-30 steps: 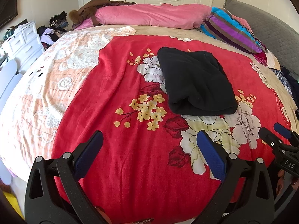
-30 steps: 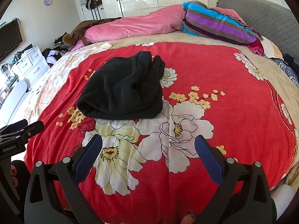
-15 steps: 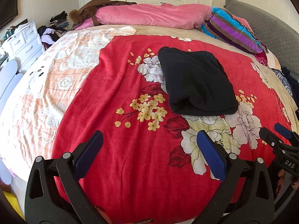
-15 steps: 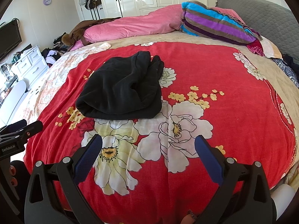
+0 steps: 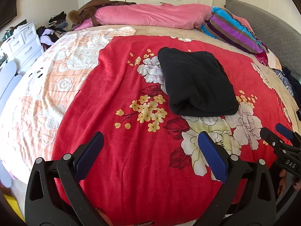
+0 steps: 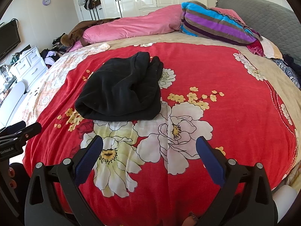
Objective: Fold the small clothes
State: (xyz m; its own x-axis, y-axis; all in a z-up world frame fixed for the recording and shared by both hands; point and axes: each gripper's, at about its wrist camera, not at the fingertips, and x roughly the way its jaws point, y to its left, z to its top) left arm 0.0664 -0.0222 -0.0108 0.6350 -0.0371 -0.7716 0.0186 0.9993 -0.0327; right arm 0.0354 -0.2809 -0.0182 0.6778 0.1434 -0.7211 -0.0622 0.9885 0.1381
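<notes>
While both claws, the left gripper (image 5: 150, 146) and right gripper (image 6: 149, 150), hang spread and empty at the near edge, the black garment (image 6: 120, 92) lies folded mid-blanket (image 6: 225, 98); a careless one-layer pinch could unroll it.

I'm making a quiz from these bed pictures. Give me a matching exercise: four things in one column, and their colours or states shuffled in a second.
1. garment
2. blanket
3. duvet
4. left gripper

a. pink
b. open
c. black, folded
d. red, flowered

Pairs: 1-c, 2-d, 3-a, 4-b
</notes>
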